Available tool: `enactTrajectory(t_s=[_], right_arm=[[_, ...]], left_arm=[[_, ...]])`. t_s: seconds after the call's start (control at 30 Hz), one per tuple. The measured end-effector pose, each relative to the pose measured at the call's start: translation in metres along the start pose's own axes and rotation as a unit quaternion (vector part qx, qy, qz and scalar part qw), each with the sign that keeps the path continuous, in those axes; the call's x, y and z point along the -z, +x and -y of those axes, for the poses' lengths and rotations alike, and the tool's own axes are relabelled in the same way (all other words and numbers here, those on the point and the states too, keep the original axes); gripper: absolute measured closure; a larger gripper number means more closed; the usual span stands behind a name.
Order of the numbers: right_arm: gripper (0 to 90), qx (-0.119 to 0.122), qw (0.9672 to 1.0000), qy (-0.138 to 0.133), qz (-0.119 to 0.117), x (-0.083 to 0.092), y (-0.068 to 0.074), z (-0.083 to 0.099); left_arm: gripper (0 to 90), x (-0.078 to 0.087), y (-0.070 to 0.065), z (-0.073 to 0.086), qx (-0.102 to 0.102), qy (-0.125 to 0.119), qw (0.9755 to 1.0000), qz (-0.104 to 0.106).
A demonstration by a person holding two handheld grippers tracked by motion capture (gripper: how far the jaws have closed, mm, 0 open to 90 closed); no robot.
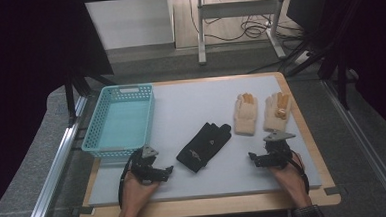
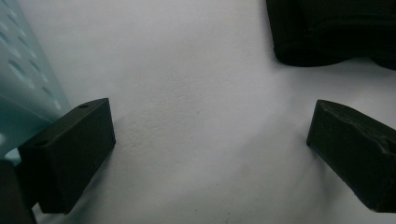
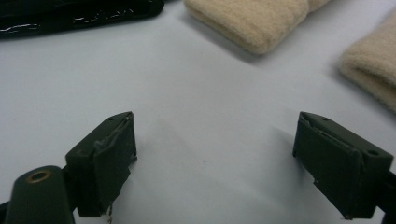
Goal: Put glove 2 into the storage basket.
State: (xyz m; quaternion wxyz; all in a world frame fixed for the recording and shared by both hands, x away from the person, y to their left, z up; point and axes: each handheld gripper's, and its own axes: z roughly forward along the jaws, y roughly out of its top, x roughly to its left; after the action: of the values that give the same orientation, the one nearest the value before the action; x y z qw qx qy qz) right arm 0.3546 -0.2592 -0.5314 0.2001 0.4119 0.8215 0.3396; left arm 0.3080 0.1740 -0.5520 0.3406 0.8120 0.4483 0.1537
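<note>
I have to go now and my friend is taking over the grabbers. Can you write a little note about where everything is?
Left gripper: open, nothing in it, low over the mat near the basket's front corner.
Right gripper: open, nothing in it, near the front of the mat, just in front of the beige gloves.
Black glove: flat in the middle of the mat, between the two grippers.
Two beige gloves: side by side, on the right.
Blue basket: on the left, nothing inside.
Done: no glove is in the basket.
Left: probably putting all three gloves in the basket.
</note>
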Motion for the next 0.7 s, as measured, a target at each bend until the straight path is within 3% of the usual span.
enactTrajectory(t_s=[0.43,0.57,0.7], right_arm=[[12.2,0.001,1.0000,-0.004,0.005,0.000,0.000,0.001],[12.3,0.001,1.0000,-0.004,0.005,0.000,0.000,0.001],[12.2,0.001,1.0000,-0.004,0.006,0.000,0.000,0.001]], left_arm=[[3.3,0.002,0.001,0.000,-0.005,-0.003,1.0000,0.002],[4.2,0.006,0.000,-0.001,-0.004,-0.007,0.9997,0.025],[3.1,0.012,-0.006,-0.011,-0.016,-0.013,0.9988,0.045]])
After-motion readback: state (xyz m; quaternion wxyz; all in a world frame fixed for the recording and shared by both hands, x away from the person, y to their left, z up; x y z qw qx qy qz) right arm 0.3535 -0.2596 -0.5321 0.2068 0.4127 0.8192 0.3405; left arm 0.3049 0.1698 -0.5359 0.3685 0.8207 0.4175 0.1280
